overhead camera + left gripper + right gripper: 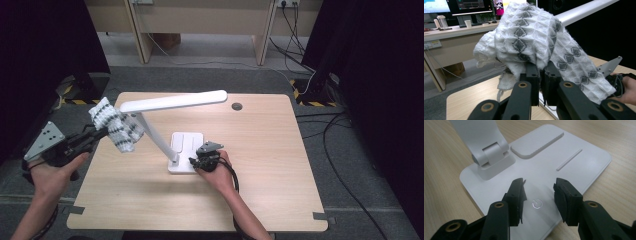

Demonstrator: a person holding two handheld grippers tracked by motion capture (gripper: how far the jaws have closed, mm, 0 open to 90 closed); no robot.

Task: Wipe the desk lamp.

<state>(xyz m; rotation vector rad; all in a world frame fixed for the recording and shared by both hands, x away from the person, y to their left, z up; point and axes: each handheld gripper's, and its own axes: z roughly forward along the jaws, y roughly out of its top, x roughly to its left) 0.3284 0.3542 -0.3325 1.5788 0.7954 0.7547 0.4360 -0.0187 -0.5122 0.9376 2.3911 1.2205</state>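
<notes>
A white desk lamp stands mid-table, its flat base point(186, 150) in front and its long head point(172, 101) stretched out above. My left gripper point(100, 132) is shut on a white knitted cloth with grey diamonds point(116, 126), held up against the left end of the lamp head. In the left gripper view the cloth point(536, 42) drapes over the closed jaws, with the lamp head point(584, 11) behind it. My right gripper point(196, 161) rests on the front of the base; its open jaws point(539, 192) straddle the power symbol point(537, 203) on the lamp base point(586, 162).
The wooden table point(260, 165) has a round cable hole point(237, 106) at the back. Cables point(320, 125) run over the grey floor on the right. Another desk point(200, 20) stands behind, and dark curtains hang on both sides.
</notes>
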